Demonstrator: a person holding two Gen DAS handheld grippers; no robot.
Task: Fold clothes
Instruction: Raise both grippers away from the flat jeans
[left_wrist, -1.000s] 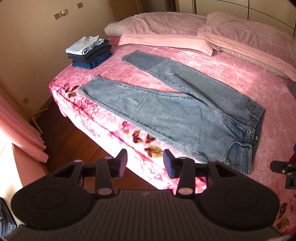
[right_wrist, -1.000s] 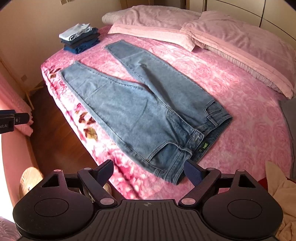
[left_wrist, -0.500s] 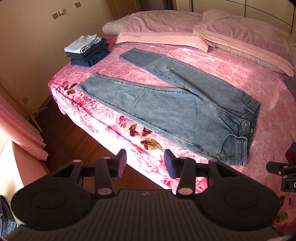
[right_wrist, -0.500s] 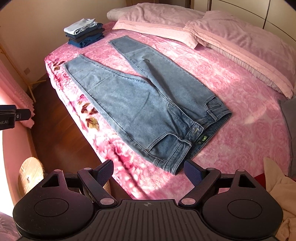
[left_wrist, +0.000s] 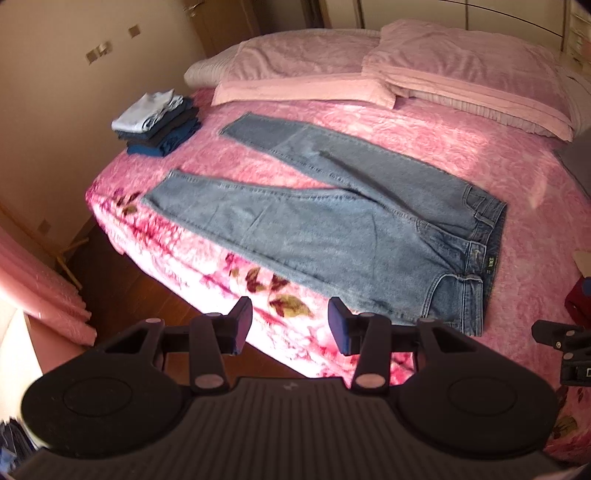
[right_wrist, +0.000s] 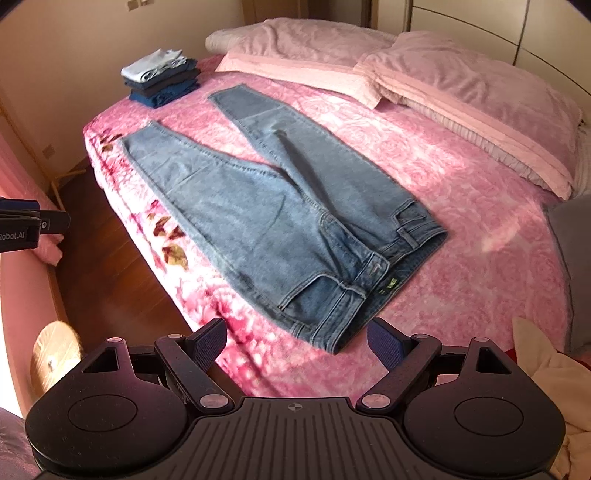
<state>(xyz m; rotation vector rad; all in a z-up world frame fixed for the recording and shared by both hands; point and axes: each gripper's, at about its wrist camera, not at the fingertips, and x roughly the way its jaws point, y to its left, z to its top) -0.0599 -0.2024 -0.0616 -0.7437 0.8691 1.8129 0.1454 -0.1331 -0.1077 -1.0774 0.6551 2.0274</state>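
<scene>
A pair of light blue jeans (left_wrist: 332, 229) lies flat on the pink bed cover (left_wrist: 443, 147), legs spread apart toward the far left and waistband at the right near the bed's front edge. My left gripper (left_wrist: 290, 321) hovers open over that front edge, just short of the jeans' near leg, with nothing between its fingers. In the right wrist view the jeans (right_wrist: 280, 221) run diagonally, and my right gripper (right_wrist: 297, 332) stands wide open just short of the waistband corner, also empty. Neither gripper touches the cloth.
A stack of folded clothes (left_wrist: 159, 125) sits at the bed's far left corner. Two pink pillows (left_wrist: 461, 70) line the head of the bed. Loose garments (right_wrist: 543, 365) lie at the right. Wooden floor (left_wrist: 122, 291) runs along the bed's near side.
Both cameras have drawn back and up a little, so the jeans sit slightly farther from the fingertips. The jeans themselves have not moved.
</scene>
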